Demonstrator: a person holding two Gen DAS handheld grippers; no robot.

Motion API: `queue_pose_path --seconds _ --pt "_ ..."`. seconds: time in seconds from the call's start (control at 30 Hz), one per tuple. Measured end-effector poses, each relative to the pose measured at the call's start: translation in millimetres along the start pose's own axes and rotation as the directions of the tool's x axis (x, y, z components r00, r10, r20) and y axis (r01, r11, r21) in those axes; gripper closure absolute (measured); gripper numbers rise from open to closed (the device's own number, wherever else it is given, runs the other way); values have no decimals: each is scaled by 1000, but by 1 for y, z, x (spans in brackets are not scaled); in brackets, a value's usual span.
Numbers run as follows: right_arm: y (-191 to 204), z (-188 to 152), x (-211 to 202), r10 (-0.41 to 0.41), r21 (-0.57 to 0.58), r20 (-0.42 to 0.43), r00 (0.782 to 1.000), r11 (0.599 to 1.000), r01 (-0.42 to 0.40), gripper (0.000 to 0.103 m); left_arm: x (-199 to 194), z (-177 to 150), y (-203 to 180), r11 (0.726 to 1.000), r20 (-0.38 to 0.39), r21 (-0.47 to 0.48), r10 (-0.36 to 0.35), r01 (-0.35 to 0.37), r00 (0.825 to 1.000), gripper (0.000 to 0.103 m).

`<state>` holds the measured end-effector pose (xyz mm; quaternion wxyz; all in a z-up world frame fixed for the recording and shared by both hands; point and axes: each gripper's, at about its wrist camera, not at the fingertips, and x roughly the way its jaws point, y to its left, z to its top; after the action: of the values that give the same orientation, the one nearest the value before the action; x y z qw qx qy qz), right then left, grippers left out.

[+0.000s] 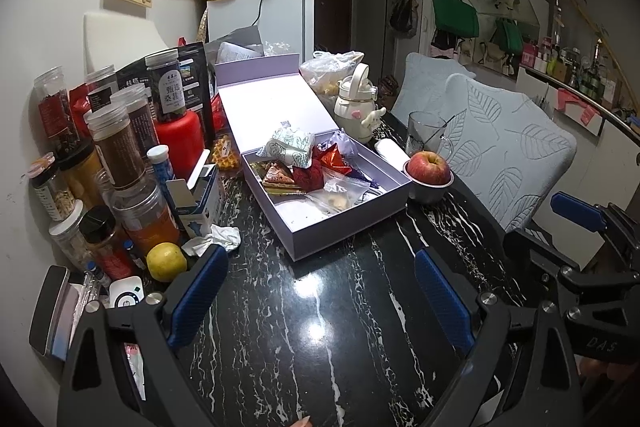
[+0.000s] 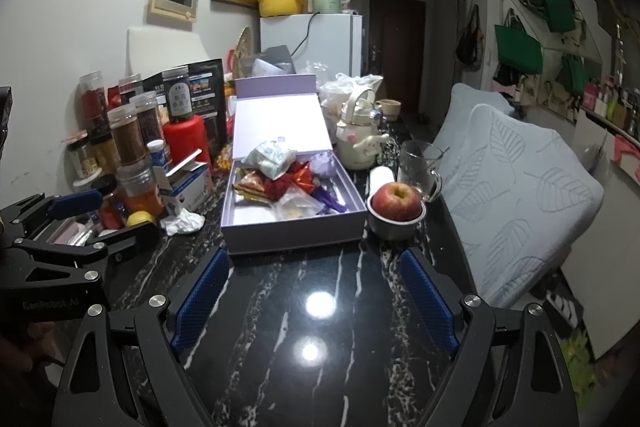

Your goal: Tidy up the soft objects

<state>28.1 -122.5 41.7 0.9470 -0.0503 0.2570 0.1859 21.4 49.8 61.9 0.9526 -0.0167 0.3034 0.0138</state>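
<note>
Left tool (image 1: 320, 301): released, jaws spread wide, nothing between the blue pads, hovering over bare black marble counter (image 1: 340, 327). Right tool (image 2: 316, 301): likewise released and empty, hovering over the same counter.

Lavender box (image 2: 294, 231): lid propped open, standing on the counter at 12 o'clock from the right tool and about 12 o'clock from the left tool, well apart from both. Contents: a leaf-print soft pouch (image 2: 272, 157) at the far end, red foil packets (image 2: 298, 181) at centre, clear plastic bags (image 2: 296, 207) toward the near wall, a lavender soft item (image 2: 326, 163) at the far right corner.

Crumpled white tissue (image 2: 184, 223): on the counter at 9 o'clock from the box, just beside it. Apple (image 2: 396, 203): in a metal cup at 3 o'clock from the box. Jars (image 1: 116, 147) crowd the counter's left edge.
</note>
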Motion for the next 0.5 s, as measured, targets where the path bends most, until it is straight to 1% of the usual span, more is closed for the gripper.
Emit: queue_pose_path --seconds 0.5 --pt "-1 -5 4 -10 -8 -16 1000 1000 10 14 5 -4 -4 1000 -17 10 12 -11 1000 7"
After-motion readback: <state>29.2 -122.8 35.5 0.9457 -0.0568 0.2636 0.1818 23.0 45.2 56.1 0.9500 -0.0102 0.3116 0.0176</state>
